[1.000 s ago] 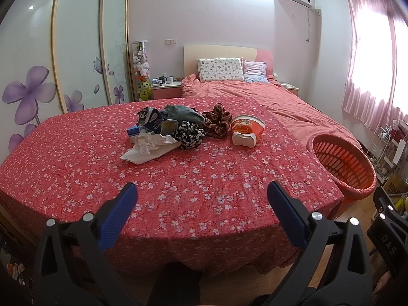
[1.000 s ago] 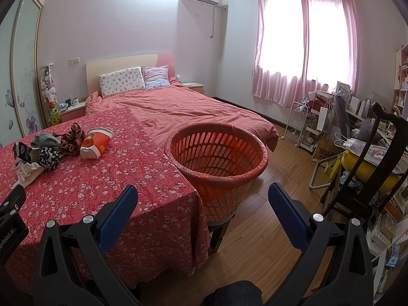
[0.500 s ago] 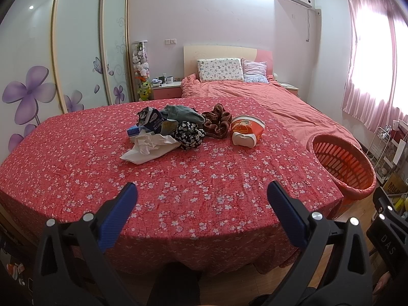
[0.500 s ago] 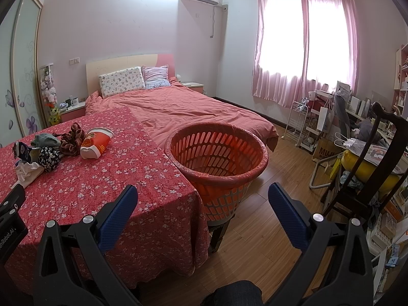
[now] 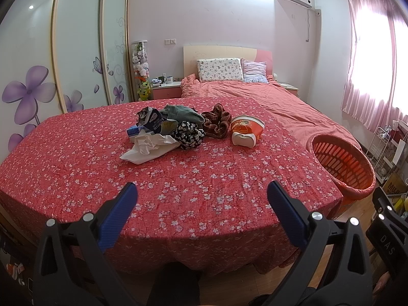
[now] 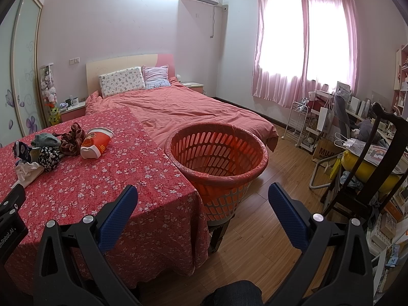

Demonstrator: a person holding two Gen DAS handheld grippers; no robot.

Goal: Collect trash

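Observation:
A pile lies mid-table on the red floral cloth (image 5: 204, 178): crumpled white paper (image 5: 148, 148), a blue wrapper (image 5: 150, 121), a tipped red noodle cup (image 5: 246, 130), plus green, black-floral and plaid cloth items. The cup also shows in the right wrist view (image 6: 97, 142). An orange basket (image 6: 216, 153) stands off the table's right edge; it also shows in the left wrist view (image 5: 341, 163). My left gripper (image 5: 201, 211) is open and empty over the table's near edge. My right gripper (image 6: 202, 211) is open and empty, facing the basket.
A bed with a pink cover (image 6: 191, 109) lies behind the table. A dark wooden chair (image 6: 377, 158), a white cart (image 6: 303, 125) and clutter fill the right side. A wooden floor (image 6: 267, 216) runs around the basket. Wardrobe doors (image 5: 76, 51) line the left wall.

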